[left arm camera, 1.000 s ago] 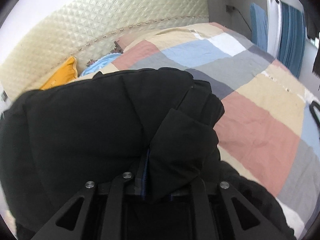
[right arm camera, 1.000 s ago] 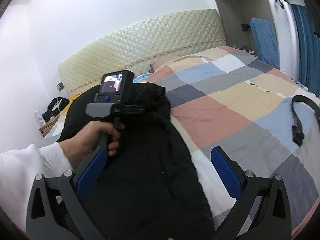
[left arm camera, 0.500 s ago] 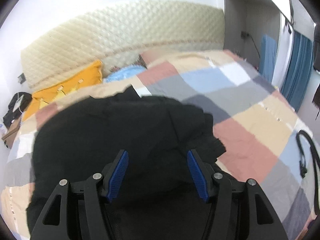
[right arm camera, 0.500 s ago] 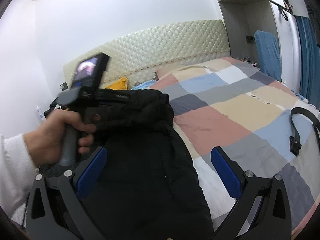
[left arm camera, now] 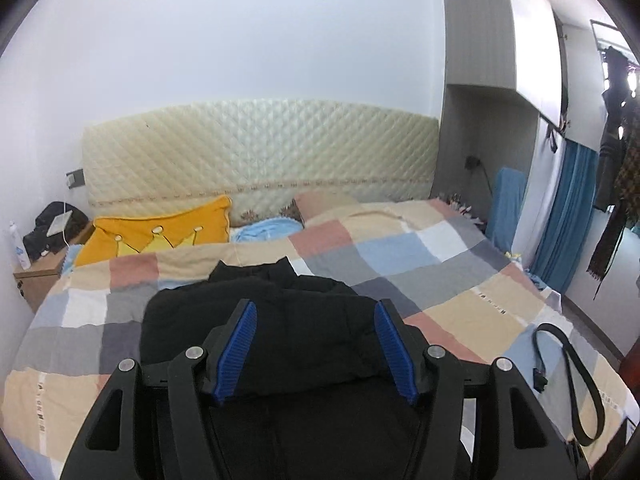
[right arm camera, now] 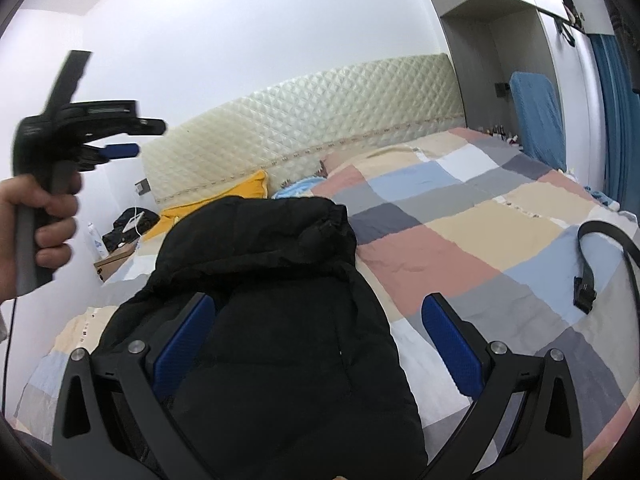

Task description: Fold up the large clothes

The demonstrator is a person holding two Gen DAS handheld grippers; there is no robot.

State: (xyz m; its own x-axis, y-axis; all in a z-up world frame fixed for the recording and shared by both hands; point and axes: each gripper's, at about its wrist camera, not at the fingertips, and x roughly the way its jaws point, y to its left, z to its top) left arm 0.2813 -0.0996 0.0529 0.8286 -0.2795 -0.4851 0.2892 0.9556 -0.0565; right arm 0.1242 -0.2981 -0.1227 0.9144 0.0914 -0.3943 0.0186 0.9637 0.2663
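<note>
A black puffer jacket (right arm camera: 276, 320) lies on the bed (right arm camera: 460, 216), on the near left part of the patchwork cover, lengthwise toward the headboard (right arm camera: 320, 120). It is thick and padded, matte black all over, and folded into a long, bulky bundle: the upper end, nearer the pillows, bulges up in a rounded hump with a crumpled edge, and the lower part runs down toward the foot as a smooth slab with one straight seam showing. From the left wrist view the jacket (left arm camera: 280, 320) reads as a broad dark mass with a small peak of fabric sticking up at its far edge, resting on the checked squares of pink, beige, grey, blue and white.

The left claw (left arm camera: 316, 348) is raised clear above the jacket, its blue pads standing apart with nothing between them. In the right wrist view that same left claw (right arm camera: 120, 148) is up in the air at the left, gripped by the person's left hand (right arm camera: 44, 220).

The right claw (right arm camera: 316, 344) hangs low over the lower part of the jacket with its jaws wide apart; the pads straddle the fabric from above and are not pressing on it.

A yellow crown-patterned pillow (left arm camera: 160, 236) sits against the headboard, and a black belt (right arm camera: 608, 256) lies looped on the right side of the cover, well apart from the jacket.
</note>
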